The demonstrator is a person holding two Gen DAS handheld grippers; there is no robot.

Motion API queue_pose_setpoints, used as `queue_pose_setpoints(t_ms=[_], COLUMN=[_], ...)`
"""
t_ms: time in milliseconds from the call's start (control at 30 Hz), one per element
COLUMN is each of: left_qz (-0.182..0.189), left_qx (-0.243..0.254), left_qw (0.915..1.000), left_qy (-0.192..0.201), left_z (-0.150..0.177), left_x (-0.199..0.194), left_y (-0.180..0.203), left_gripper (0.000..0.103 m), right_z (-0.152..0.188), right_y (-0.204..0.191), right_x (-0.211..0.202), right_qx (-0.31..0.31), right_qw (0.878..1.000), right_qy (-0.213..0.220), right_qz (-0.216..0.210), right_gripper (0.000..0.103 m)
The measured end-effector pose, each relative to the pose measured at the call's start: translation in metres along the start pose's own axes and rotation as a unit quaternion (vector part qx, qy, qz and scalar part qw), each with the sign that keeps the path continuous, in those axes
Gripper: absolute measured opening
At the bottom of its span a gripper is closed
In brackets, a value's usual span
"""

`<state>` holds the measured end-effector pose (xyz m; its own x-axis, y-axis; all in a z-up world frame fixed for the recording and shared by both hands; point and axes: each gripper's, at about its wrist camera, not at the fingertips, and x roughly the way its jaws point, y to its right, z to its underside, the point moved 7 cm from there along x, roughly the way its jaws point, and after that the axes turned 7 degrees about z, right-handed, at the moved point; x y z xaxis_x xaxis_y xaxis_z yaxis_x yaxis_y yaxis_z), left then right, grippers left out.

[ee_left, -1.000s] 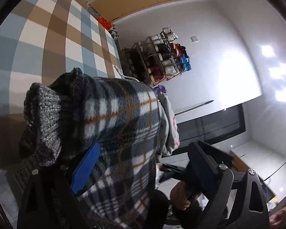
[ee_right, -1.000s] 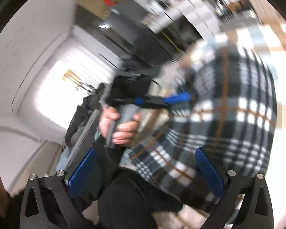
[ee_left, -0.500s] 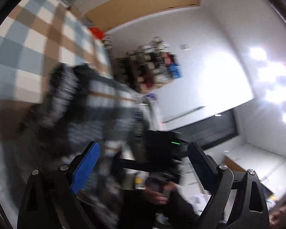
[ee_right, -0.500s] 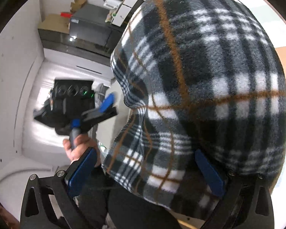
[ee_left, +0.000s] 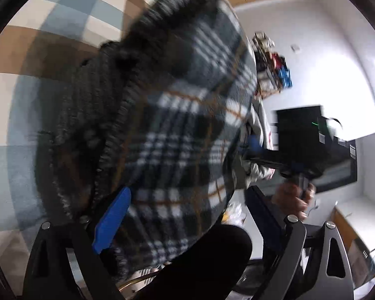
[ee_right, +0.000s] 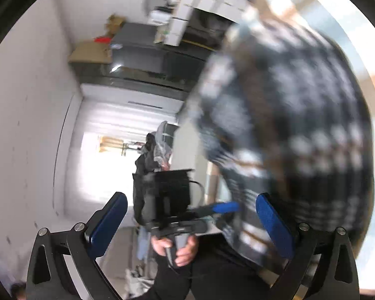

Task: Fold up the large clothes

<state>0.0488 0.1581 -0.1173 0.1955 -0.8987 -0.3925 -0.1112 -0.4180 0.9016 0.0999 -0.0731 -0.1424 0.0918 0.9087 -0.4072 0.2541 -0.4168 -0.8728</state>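
A large black, white and orange plaid fleece garment (ee_left: 182,130) with a dark knit lining (ee_left: 87,125) hangs in the air, motion-blurred. My left gripper (ee_left: 185,205) stands wide open with the cloth draped over its blue left finger (ee_left: 111,222). In the right wrist view the garment (ee_right: 300,115) fills the right side. My right gripper (ee_right: 191,216) is wide open, its right blue finger (ee_right: 275,225) against the cloth. Each view shows the other gripper held in a hand: the right one (ee_left: 300,145) and the left one (ee_right: 172,200).
A blue, brown and white checked surface (ee_left: 62,25) lies behind the garment. A rack of colourful items (ee_left: 275,70) stands by the white wall. Dark cabinets and cardboard boxes (ee_right: 137,50) line the far wall. The person's dark trousers (ee_left: 200,262) are below.
The garment has swung and turned between the grippers, now blurred. Both grippers have shifted. Their jaws stay wide open throughout.
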Motion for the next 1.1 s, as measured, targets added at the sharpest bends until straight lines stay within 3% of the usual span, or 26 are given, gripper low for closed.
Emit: queue_pose_setpoints(t_ms=[100,200,333,433,567,700,900,1000,1100], left_qz=[-0.006,-0.018,-0.048,-0.072,-0.124,-0.17,-0.154,-0.161,-0.161], left_qx=[-0.012,0.001,0.027,0.048,0.085,0.119,0.11,0.119,0.112], left_qw=[0.9998,0.9998,0.9985,0.9962,0.9886,0.9782,0.9819,0.9798,0.9805], left_qy=[0.011,0.009,0.007,0.003,0.007,0.009,0.01,0.007,0.011], left_z=[-0.007,-0.011,-0.004,-0.003,-0.003,-0.002,0.002,0.003,0.001], left_x=[-0.005,-0.005,0.006,0.01,0.016,0.02,0.017,0.014,0.017], left_y=[-0.009,-0.011,-0.004,-0.004,-0.004,-0.002,-0.005,-0.006,-0.005], left_gripper=[0.091,0.091,0.091,0.091,0.091,0.091,0.091,0.091,0.091], right_z=[-0.015,-0.041,-0.066,-0.079,-0.093,-0.096,-0.087,-0.071,-0.031], right_y=[-0.039,-0.049,-0.043,-0.015,0.018,0.031,0.007,-0.04,-0.058], right_x=[-0.004,0.032,0.1,0.146,0.167,0.171,0.15,0.11,0.068], right_qx=[-0.045,-0.044,-0.015,0.025,0.07,0.069,0.038,-0.066,-0.148], right_qw=[0.999,0.998,0.994,0.989,0.986,0.986,0.985,0.981,0.959], right_qy=[0.013,-0.012,-0.063,-0.088,-0.094,-0.089,-0.095,-0.089,-0.097], right_qz=[0.002,0.051,0.084,0.115,0.122,0.127,0.137,0.161,0.223], right_gripper=[0.103,0.103,0.103,0.103,0.103,0.097,0.094,0.1,0.102])
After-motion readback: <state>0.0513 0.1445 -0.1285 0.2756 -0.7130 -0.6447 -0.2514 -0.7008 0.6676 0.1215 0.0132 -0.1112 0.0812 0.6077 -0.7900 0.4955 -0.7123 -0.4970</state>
